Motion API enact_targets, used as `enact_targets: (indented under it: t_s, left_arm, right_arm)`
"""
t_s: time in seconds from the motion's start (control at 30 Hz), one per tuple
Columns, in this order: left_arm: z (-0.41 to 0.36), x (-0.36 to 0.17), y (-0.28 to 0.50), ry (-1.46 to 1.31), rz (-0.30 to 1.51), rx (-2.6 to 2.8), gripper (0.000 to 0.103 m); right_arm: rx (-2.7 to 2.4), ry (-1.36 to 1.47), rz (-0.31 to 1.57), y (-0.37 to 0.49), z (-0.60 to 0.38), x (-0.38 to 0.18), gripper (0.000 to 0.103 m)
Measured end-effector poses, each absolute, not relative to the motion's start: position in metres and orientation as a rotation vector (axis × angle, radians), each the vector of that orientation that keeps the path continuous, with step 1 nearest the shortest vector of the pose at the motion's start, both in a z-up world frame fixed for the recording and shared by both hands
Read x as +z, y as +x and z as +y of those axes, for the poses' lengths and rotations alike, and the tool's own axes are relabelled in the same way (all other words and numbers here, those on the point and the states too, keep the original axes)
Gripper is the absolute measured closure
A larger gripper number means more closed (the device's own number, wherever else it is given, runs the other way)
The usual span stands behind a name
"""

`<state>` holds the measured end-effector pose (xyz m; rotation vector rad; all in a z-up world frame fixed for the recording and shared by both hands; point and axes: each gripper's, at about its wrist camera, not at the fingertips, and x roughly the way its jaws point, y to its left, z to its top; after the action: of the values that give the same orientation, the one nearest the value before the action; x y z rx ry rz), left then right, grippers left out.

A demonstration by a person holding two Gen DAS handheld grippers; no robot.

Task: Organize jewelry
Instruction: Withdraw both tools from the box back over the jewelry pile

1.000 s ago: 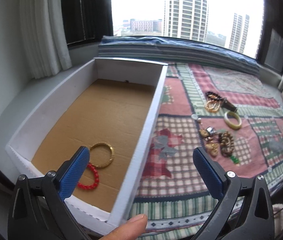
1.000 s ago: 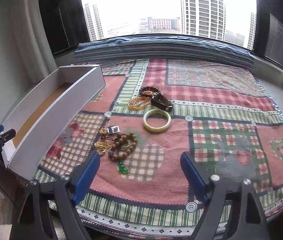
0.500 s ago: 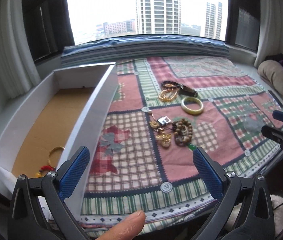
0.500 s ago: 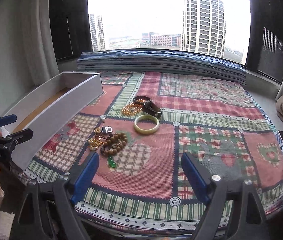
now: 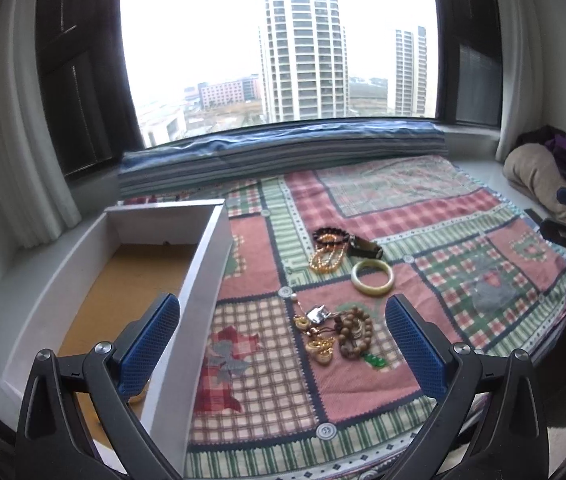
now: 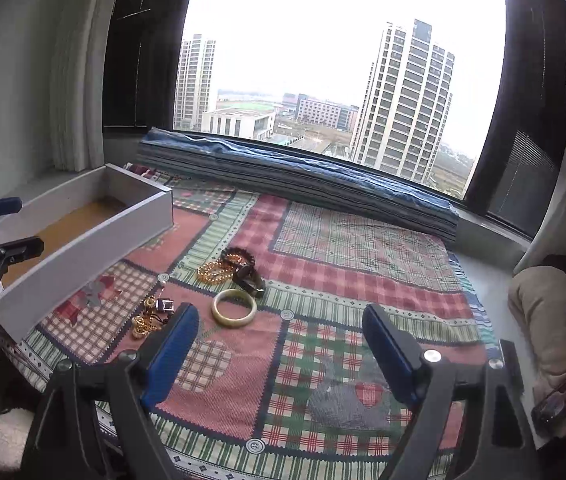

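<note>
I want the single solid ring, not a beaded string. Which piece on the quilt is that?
The pale green bangle, one smooth closed hoop lying flat beside the dark watch. The amber beads and wooden beads are strung strands.

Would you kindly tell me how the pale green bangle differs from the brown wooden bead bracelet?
The pale green bangle is one smooth rigid ring lying alone; the brown wooden bead bracelet is strung from many round beads, bunched among gold trinkets. Both rest on the patchwork cloth, outside the white box.
</note>
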<state>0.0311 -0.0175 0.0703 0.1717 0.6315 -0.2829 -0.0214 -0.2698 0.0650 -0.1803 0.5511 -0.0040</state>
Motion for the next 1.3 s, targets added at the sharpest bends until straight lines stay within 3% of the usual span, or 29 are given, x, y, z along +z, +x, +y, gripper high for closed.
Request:
enact_targets:
  t_s: [0.2, 0.37, 1.3]
  left_arm:
    - [-0.034, 0.032, 0.016, 0.122, 0.713, -0.275, 0.000]
    - [-0.034, 0.000, 0.017, 0.095, 0.800, -0.245, 0.000]
    - [-0.038, -0.028, 0.024, 0.133, 0.863, -0.195, 0.000]
  right_arm:
    - [-0.066, 0.029, 0.603, -0.027, -0.252, 0.019, 0.017]
    - [-0.111, -0.010, 0.723, -0.022, -0.234, -0.020, 0.017]
    - [-0.200, -0.128, 0.781, -0.015, -0.228, -0.038, 0.017]
